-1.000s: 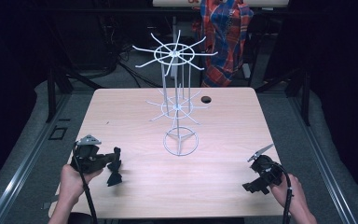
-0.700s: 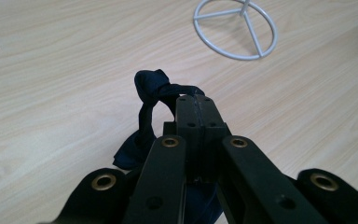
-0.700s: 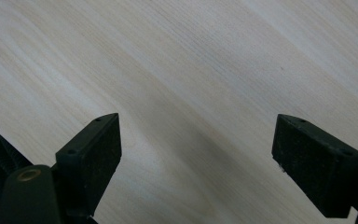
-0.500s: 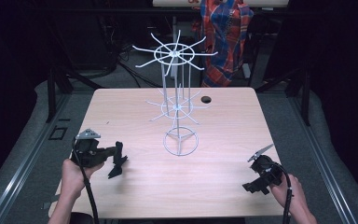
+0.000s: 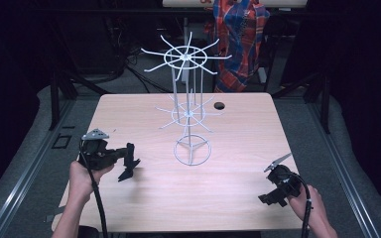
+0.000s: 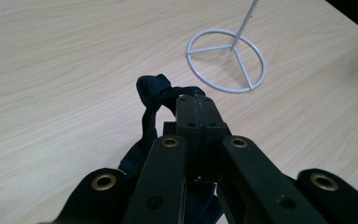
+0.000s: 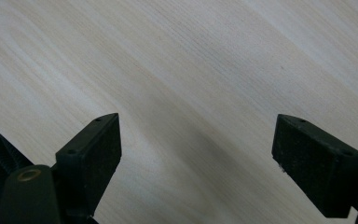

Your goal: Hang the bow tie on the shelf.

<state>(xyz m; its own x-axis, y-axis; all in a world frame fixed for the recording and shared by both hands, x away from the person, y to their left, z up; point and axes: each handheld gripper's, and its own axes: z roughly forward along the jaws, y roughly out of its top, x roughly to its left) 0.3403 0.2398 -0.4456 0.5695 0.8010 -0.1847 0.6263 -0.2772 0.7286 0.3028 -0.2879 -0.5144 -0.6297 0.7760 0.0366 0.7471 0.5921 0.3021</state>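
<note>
My left gripper [image 5: 130,154] [image 6: 196,101] hovers over the table's left side, shut on a dark navy knotted fabric band [image 6: 150,91]. The band [image 5: 126,173] hangs below the jaws, its lower end at or just above the wood. A white wire rack [image 5: 187,115] with two tiers of spokes stands at the table's middle on a ring base [image 6: 225,60], to the right of the left gripper. My right gripper [image 5: 269,199] [image 7: 196,140] sits low at the table's near right corner, open, with bare wood between its jaws.
The light wooden table [image 5: 238,168] has a small dark round hole [image 5: 220,105] behind the rack. A person in a plaid shirt [image 5: 240,34] stands beyond the far edge. Dark floor and metal rails flank the table.
My left gripper has moved right and a little farther from the near edge, carrying the dark band toward the rack. The right gripper has stayed put.
</note>
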